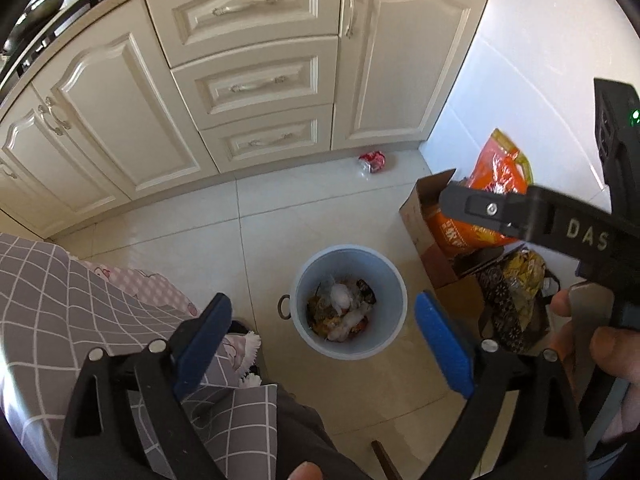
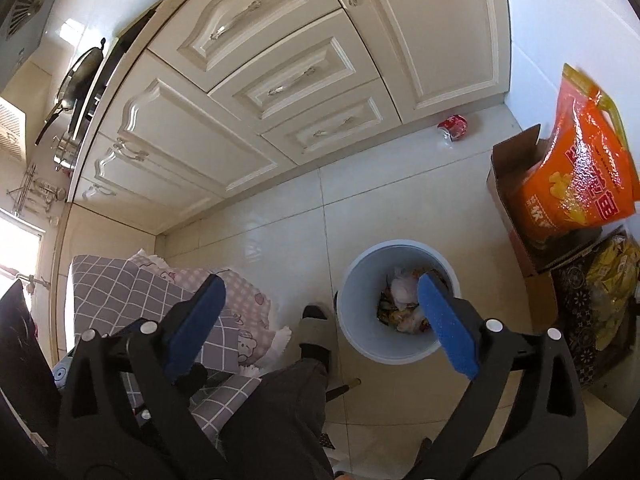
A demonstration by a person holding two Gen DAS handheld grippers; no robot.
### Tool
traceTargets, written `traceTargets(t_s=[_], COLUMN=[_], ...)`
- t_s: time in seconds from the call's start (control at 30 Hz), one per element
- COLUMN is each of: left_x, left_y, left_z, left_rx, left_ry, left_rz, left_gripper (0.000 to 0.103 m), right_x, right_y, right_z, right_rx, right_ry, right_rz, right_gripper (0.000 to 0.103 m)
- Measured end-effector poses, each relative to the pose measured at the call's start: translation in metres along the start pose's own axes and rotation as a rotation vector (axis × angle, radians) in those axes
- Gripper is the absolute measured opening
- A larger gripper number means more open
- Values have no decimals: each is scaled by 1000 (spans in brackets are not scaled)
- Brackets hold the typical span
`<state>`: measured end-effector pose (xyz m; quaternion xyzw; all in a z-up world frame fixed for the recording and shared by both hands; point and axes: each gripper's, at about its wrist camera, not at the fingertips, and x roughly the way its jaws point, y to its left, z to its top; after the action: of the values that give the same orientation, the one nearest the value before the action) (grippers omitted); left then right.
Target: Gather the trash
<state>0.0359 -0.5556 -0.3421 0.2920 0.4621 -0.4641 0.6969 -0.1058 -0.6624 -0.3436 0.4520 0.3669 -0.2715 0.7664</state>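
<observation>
both your grippers are spread wide and hold nothing: the left gripper and right gripper hover above the blue bin of trash; a crushed red can lies by the cabinets.

- The waste inside your bin is a mixed heap; single pieces cannot be told apart.
- In the right wrist view, your right tool's blue pad covers part of the bin's contents.
- The red crumpled item by the cabinet base is too small to identify.
- The cardboard box is partly hidden behind your right tool.
- The print on the orange bag is unreadable.
</observation>
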Motion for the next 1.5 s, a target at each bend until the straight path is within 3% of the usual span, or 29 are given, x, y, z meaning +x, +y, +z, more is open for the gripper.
traceTargets(t_s=[0.27, 0.47, 0.7, 0.87, 1.27, 1.5], left_x=[-39, -93, -169, -221, -313, -367], left_y=[6, 21, 49, 78, 152, 187], left_z=[-5, -16, -38, -63, -126, -160], left_rx=[-25, -66, -120, -175, -339, -412], left_ry=[-73, -184, -329, -419, -550, -599], left_rz=[-1, -6, 31, 100, 269, 423], left_gripper=[91, 92, 94, 96, 96, 96], right_x=[-21, -50, -84, -106, -141, -159], right_y=[24, 59, 122, 178, 299, 353], right_z=[-3, -7, -17, -31, -79, -106], right_rx=[-29, -76, -165, -256, -489, -612], right_ry=[-36, -97, -155, -177, -204, -241], right_rz=[-5, 5, 76, 141, 264, 293], right_gripper=[97, 97, 97, 97, 97, 97])
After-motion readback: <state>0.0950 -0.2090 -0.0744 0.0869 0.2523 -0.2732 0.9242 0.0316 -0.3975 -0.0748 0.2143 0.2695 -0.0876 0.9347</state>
